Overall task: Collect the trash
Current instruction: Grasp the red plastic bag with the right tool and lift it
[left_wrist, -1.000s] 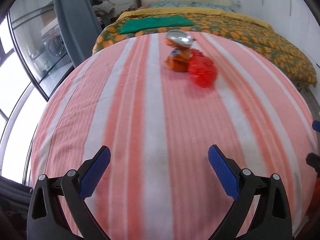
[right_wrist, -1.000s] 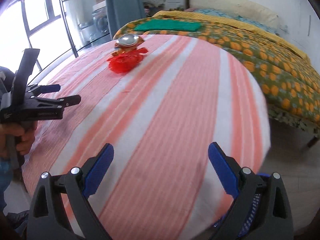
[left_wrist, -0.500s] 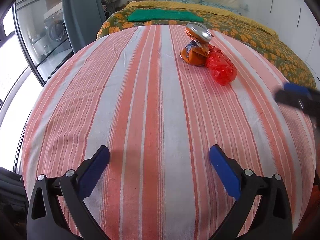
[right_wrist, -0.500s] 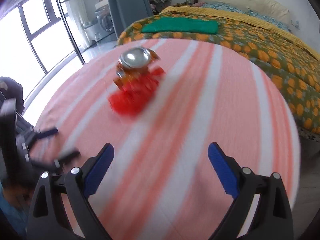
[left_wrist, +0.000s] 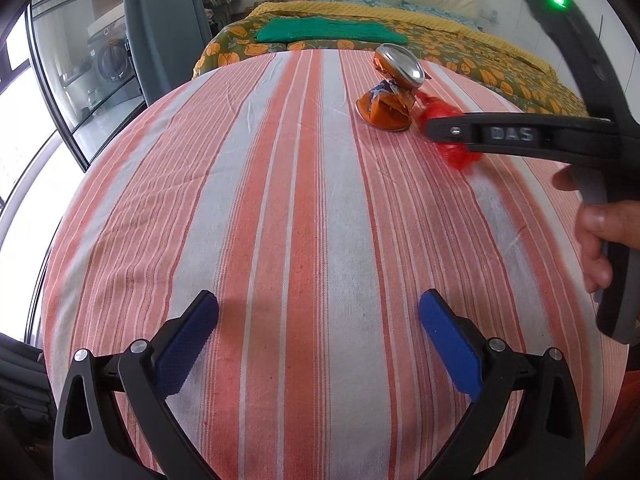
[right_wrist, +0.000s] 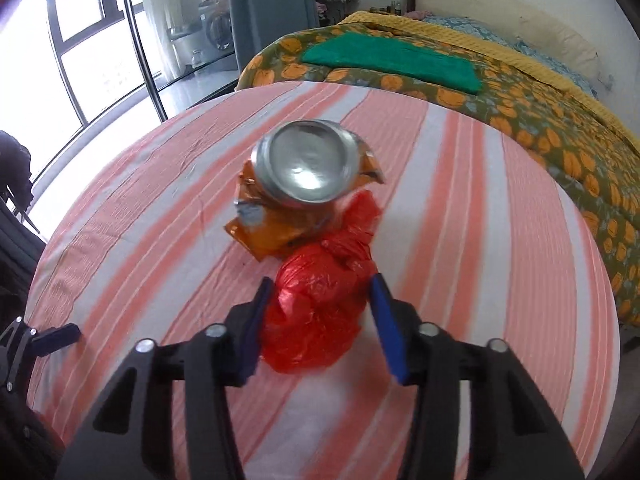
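The left gripper [left_wrist: 318, 322] hangs over the striped cloth [left_wrist: 280, 200] with its blue pads spread wide and nothing between them. From this left wrist view the trash lies well ahead of it and off to the right: a crushed orange can [left_wrist: 390, 92] and, touching its right side, a crumpled red plastic bag [left_wrist: 454, 148]. The right gripper [left_wrist: 444, 130], held by a hand [left_wrist: 596, 236], reaches in from the right and covers part of the bag. The left tool has no job in this step, so it does best to stay back and clear.

In the right wrist view the right gripper [right_wrist: 320, 300] has the red plastic bag [right_wrist: 316, 312] between its pads; the jaws have just been closing. The left pad [right_wrist: 256, 320] presses the bag's side, and the right pad [right_wrist: 386, 324] sits at its other edge, though motion blur makes firm contact there hard to confirm. The crushed can [right_wrist: 304, 184] stands just beyond the fingertips, touching the bag's far end. A good grip probably means squeezing until the loose film bunches firmly, then lifting straight up so the bag peels off the can without tipping it. Thin plastic may slip from a shallow pinch.
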Action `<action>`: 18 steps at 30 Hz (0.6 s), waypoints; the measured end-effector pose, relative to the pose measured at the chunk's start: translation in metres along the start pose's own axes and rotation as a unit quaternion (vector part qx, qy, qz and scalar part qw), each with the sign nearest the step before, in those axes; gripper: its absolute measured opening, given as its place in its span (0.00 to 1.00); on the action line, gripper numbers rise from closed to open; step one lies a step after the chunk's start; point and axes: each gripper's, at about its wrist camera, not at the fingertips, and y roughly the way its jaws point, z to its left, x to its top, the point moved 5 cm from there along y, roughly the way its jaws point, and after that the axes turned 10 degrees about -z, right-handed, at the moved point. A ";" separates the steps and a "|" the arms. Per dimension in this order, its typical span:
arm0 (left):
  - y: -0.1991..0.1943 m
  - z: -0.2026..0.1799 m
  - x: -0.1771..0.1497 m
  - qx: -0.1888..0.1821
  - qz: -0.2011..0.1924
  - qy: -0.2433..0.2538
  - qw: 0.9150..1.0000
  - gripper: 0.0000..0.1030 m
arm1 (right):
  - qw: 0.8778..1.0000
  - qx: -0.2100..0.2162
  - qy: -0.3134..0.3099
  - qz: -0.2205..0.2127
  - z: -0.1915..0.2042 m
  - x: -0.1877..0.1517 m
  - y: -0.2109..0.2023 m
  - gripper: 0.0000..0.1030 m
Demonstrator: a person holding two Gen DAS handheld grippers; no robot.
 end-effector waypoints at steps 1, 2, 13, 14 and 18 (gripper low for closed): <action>0.000 0.001 0.000 0.000 0.000 0.000 1.000 0.96 | 1.000 -0.004 -0.004 -0.003 -0.006 -0.002 -0.006 0.45; 0.000 0.001 0.000 0.000 0.000 0.000 1.000 0.96 | 1.000 -0.005 -0.009 -0.003 -0.009 -0.003 -0.010 0.45; 0.000 0.000 0.000 0.001 0.000 0.000 1.000 0.96 | 1.000 -0.014 -0.027 0.006 -0.071 -0.061 -0.076 0.46; 0.000 0.000 0.000 0.001 0.000 0.001 1.000 0.96 | 1.000 -0.015 -0.024 0.006 -0.074 -0.067 -0.079 0.52; 0.000 0.000 0.000 0.001 0.000 0.000 1.000 0.96 | 1.000 -0.023 -0.012 0.004 -0.076 -0.079 -0.080 0.79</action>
